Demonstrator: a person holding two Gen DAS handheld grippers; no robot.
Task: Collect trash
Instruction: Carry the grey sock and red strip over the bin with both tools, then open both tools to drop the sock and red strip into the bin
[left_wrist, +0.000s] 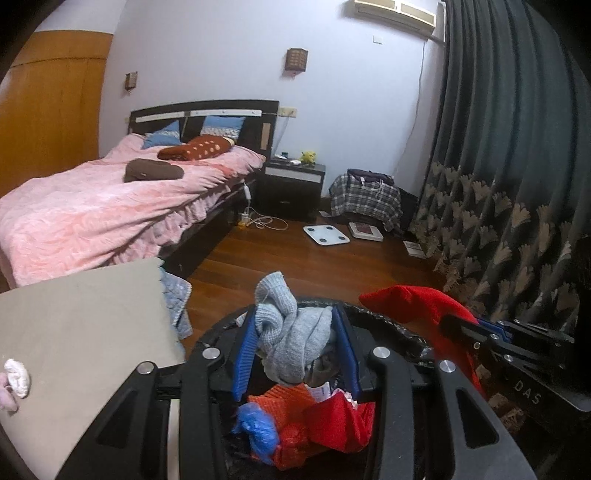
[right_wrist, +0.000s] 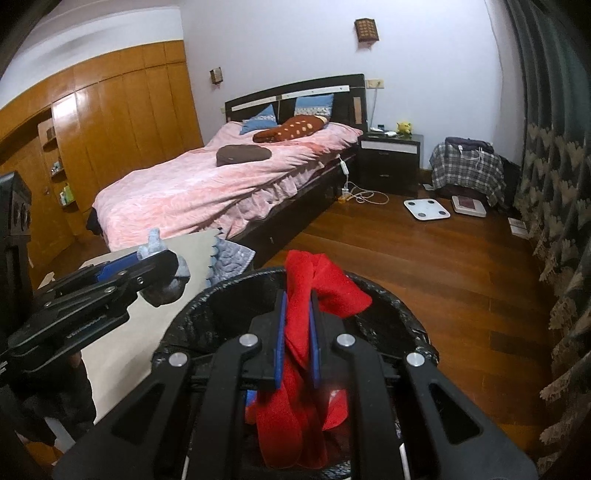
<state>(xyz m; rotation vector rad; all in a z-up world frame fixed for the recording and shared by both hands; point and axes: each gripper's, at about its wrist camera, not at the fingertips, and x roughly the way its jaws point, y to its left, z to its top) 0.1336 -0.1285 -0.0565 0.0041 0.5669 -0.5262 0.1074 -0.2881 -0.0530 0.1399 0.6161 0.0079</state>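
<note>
My left gripper (left_wrist: 295, 317) is shut on a grey knitted cloth (left_wrist: 291, 332) and holds it over a bin lined with a black bag (left_wrist: 388, 326). Inside the bin lie red, orange and blue scraps (left_wrist: 314, 421). My right gripper (right_wrist: 297, 295) is shut on a red cloth (right_wrist: 317, 280) and holds it over the same bin (right_wrist: 388, 295). The right gripper and its red cloth (left_wrist: 410, 299) show at the right of the left wrist view. The left gripper with the grey cloth (right_wrist: 162, 251) shows at the left of the right wrist view.
A beige tabletop (left_wrist: 81, 325) lies left of the bin, with a white crumpled wad (left_wrist: 16, 376) at its left edge. A bed with a pink cover (right_wrist: 207, 184) stands behind. A dark curtain (right_wrist: 554, 184) hangs on the right. A white scale (right_wrist: 426, 208) lies on the wooden floor.
</note>
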